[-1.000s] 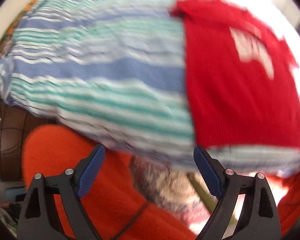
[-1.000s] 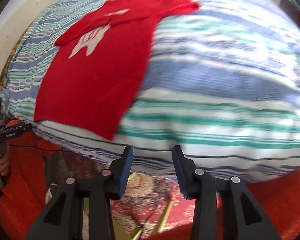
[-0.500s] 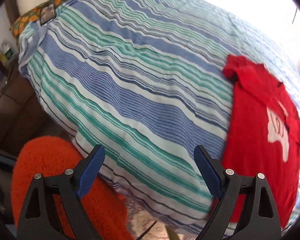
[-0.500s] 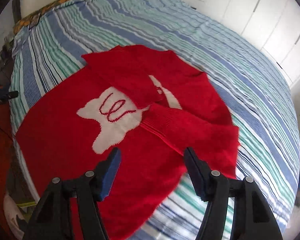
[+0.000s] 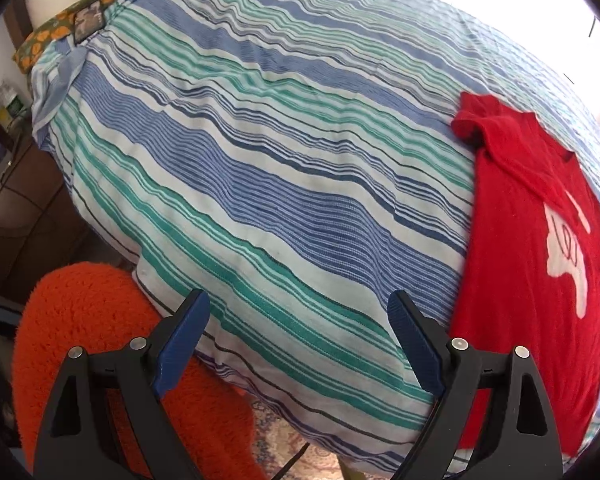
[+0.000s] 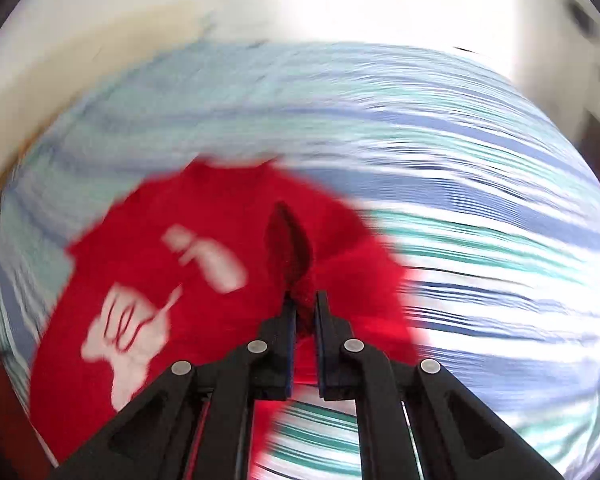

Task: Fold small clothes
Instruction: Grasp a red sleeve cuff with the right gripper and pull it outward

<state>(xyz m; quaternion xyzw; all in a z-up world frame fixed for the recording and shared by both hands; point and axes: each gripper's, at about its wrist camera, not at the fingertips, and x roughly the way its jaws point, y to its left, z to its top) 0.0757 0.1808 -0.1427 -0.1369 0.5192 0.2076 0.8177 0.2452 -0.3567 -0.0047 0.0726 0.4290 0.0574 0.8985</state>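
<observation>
While the right gripper [image 6: 303, 312] pinches the red sweater [image 6: 204, 280], the left gripper [image 5: 298, 344] gapes beside it.

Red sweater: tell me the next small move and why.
Probably carry the pinched sleeve across the red sweater toward its white patch and lay it down. The right gripper is shut on sweater fabric and the view is blurred; the left gripper hangs open over the striped bedspread, apart from the sweater.

Sweater [image 5: 528, 264] on bedspread [image 5: 260, 168]
</observation>
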